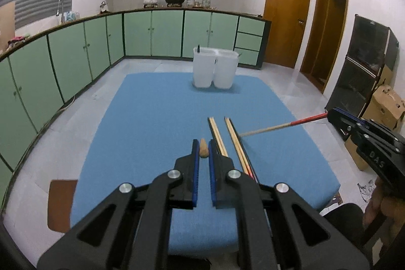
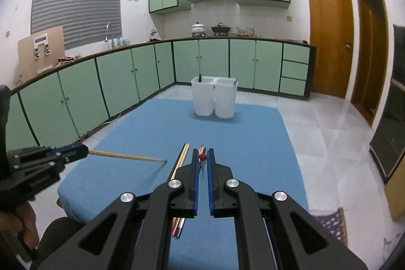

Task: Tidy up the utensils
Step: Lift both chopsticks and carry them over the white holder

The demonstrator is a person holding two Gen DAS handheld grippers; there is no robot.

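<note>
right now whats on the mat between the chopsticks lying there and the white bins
Nothing: in both wrist views only bare blue mat lies between the loose chopsticks and the white bins.

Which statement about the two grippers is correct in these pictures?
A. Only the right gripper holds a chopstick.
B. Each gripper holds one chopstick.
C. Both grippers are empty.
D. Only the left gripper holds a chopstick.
B: the left gripper is shut on a plain wooden chopstick, and the right gripper is shut on a red-ended chopstick.

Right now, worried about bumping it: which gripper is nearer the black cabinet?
Right. The right gripper sits between the black cabinet and the left gripper, which is farther, over the blue cloth.
</note>
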